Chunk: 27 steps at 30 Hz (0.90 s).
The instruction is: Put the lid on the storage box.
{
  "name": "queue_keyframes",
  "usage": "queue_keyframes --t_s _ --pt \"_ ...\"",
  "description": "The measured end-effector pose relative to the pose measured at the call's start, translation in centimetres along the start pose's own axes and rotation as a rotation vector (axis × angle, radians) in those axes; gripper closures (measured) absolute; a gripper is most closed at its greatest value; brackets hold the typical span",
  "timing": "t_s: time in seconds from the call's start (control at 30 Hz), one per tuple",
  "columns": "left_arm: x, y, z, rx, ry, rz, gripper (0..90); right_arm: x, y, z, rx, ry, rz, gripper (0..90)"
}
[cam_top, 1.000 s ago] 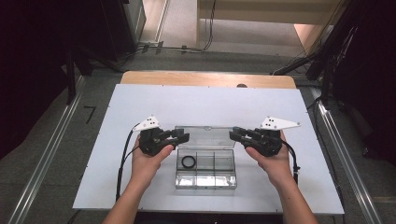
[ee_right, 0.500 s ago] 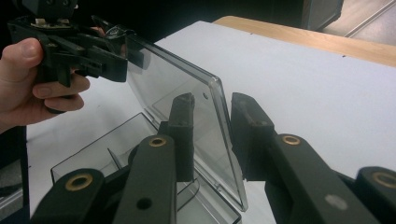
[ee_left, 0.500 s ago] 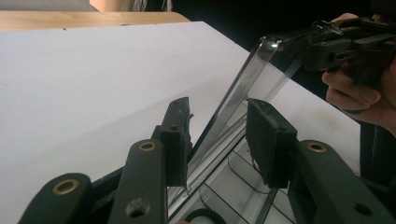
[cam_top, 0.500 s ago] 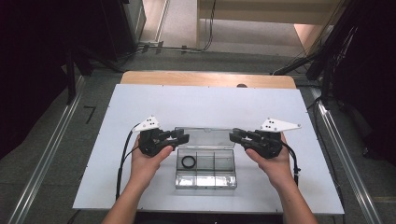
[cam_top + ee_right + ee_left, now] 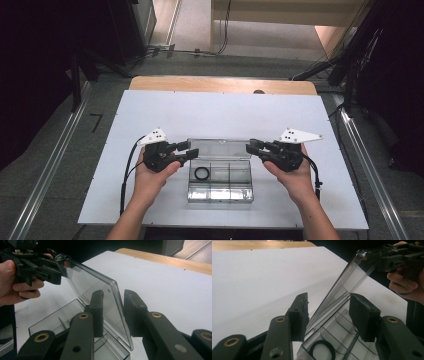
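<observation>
Centrally, near the person's edge of the white table (image 5: pixel 220 110), sits a clear plastic compartment box (image 5: pixel 220 186) with its hinged lid (image 5: pixel 220 149) raised and tilted back toward the far side. Dividers split the tray into several cells; a black ring (image 5: pixel 201 173) lies in a left-hand cell. The left gripper (image 5: pixel 184 151) sits at the lid's left end, its jaws parted with the lid edge between them; in the left gripper view the pads (image 5: pixel 300 315) stand apart from the plastic, no contact visible. The right gripper (image 5: pixel 254 147) is at the lid's right end, jaws likewise parted, straddling the lid's corner with gaps either side in the right gripper view. Bare table surface extends beyond the box on the far side, and to both sides behind each hand.
</observation>
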State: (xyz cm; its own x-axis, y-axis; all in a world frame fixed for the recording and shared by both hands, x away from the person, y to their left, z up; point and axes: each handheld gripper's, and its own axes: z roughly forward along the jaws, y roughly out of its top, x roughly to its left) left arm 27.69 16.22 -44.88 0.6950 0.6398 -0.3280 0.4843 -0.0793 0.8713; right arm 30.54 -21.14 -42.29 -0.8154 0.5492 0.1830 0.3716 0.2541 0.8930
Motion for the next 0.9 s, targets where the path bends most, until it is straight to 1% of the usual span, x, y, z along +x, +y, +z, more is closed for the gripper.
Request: queue_keyframes --t_s 0.1,0.27,0.37,0.47,0.53,0.6,0.63,0.7,0.9 --pt "0.0 -0.4 -0.8 0.000 0.003 -0.004 56.8 0.1 -0.1 -0.1 0.001 0.000 -0.009 67.7" --pt "-0.1 -1.3 -1.9 -0.006 0.007 -0.017 67.5 0.4 -0.1 -0.2 0.004 -0.008 -0.015 67.5" --pt "-0.1 -1.7 -2.2 -0.002 -0.008 -0.023 73.9 0.5 -0.2 -0.2 0.004 -0.009 -0.016 67.2" --pt "-0.3 -1.8 -2.1 0.001 -0.022 -0.023 79.4 0.6 -0.3 -0.3 0.005 -0.010 -0.016 67.1" --pt "-0.6 -1.7 -1.8 0.009 -0.021 -0.011 81.1 0.6 -0.3 -0.3 0.005 -0.011 -0.016 67.0" --pt "-0.9 -1.7 -1.6 0.017 -0.030 0.003 83.7 0.6 -0.4 -0.4 0.007 -0.010 -0.017 66.9" --pt "-1.0 -1.6 -1.5 0.014 -0.033 0.002 84.2 0.7 -0.4 -0.4 0.007 -0.009 -0.015 66.8" --pt "-1.2 -1.6 -1.5 0.004 -0.044 0.004 88.6 0.8 -0.5 -0.5 0.009 -0.010 -0.014 66.7" --pt "-1.2 -1.5 -1.8 -0.022 -0.064 0.007 89.7 1.1 -0.7 -0.7 0.014 -0.012 -0.014 66.1"
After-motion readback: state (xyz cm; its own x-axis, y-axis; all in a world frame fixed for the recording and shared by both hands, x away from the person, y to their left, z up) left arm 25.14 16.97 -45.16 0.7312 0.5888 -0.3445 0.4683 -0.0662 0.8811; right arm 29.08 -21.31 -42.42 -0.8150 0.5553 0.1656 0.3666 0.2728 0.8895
